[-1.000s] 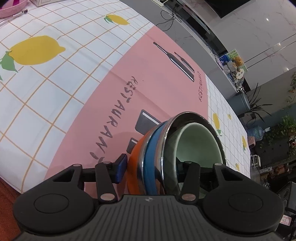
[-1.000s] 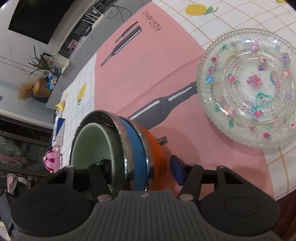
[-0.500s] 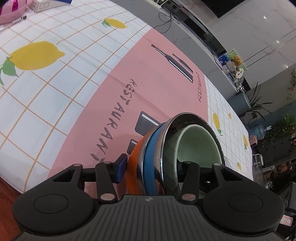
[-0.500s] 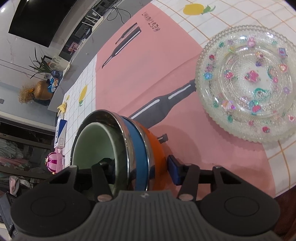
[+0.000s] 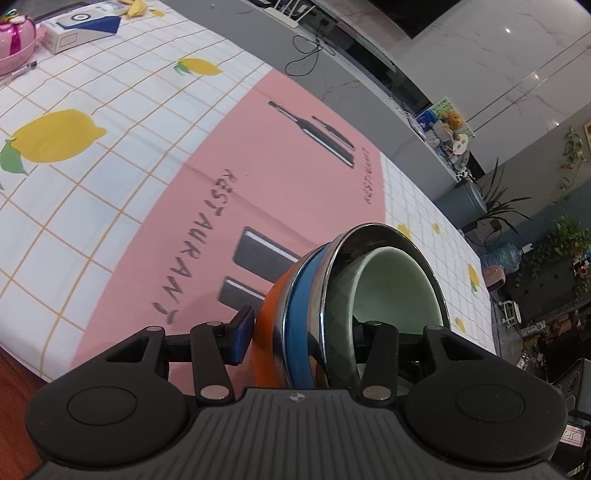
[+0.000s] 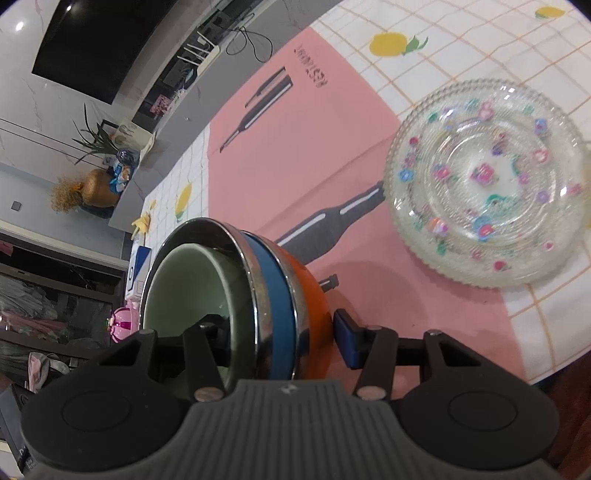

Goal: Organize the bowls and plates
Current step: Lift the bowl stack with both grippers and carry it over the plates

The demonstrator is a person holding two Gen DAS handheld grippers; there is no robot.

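Note:
A nested stack of bowls (image 5: 317,306) is held between both grippers above the pink placemat (image 5: 229,162): orange outermost, then blue, then steel, with a pale green bowl (image 5: 395,288) inside. My left gripper (image 5: 306,328) is shut on one side of the stack's wall. My right gripper (image 6: 277,328) is shut on the opposite side of the stack (image 6: 280,295). In each view one finger is inside the green bowl and one blue pad (image 6: 345,343) presses the orange outside. A clear glass plate (image 6: 487,184) with coloured flower dots lies on the table to the right.
The table has a white lemon-print cloth (image 5: 74,122). At its far left stand a white and blue box (image 5: 79,27), a pink dish (image 5: 14,44) and a pen (image 5: 22,70). A grey counter with cables (image 5: 314,48) and plants (image 5: 498,199) lie beyond the table.
Both grippers have lifted the bowl stack slightly and drawn back; more of the table shows. The grip on the stack is unchanged.

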